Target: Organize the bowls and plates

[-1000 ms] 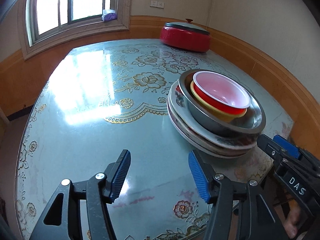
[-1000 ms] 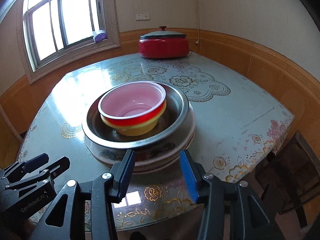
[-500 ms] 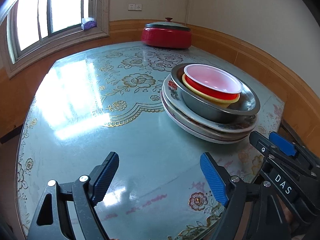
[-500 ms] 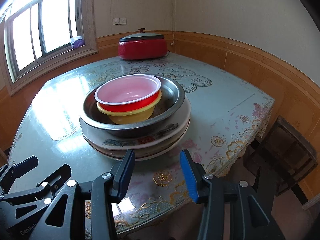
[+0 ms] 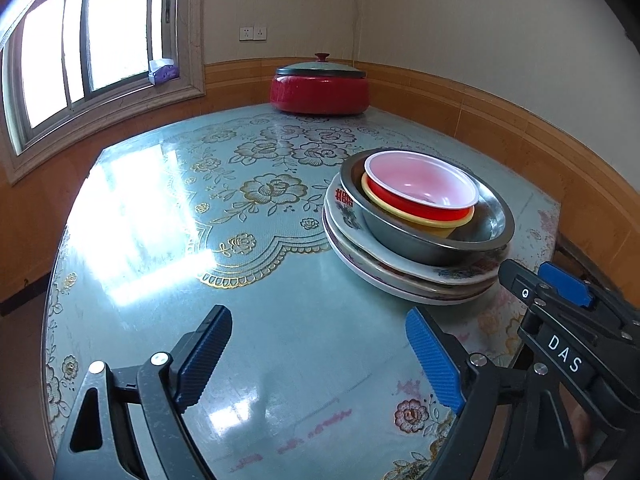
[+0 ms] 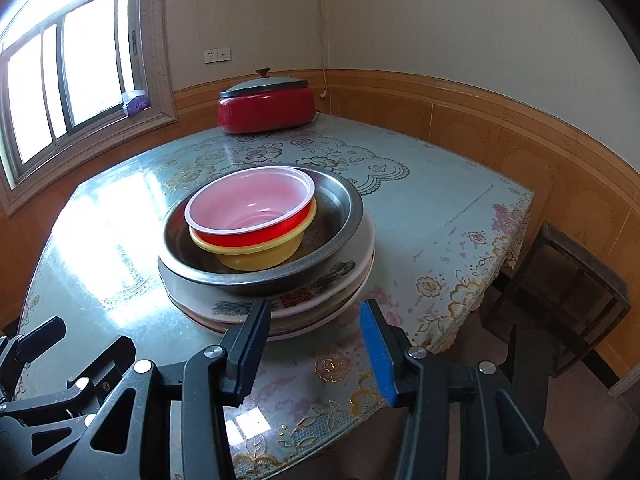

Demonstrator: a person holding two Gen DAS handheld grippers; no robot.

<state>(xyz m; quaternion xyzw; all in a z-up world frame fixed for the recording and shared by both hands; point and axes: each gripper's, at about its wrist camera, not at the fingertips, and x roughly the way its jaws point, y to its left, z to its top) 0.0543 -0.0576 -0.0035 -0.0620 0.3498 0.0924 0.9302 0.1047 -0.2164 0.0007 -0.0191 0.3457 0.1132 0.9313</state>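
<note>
The right gripper (image 6: 314,346) hangs part-open and empty just before the stack of plates (image 6: 280,312), and the left gripper (image 5: 318,354), spread wider and also empty, hangs over bare table (image 5: 132,216) to the left of that stack. The plates look heavy, glazed and breakable, best taken under the rim, while the steel bowl (image 6: 340,216) and the light red bowl (image 6: 256,216) nested in the yellow bowl (image 6: 264,256) should lift off by their lips. Since a second ago both grippers have drawn back and lower from the stack, and the left one has opened further.
</note>
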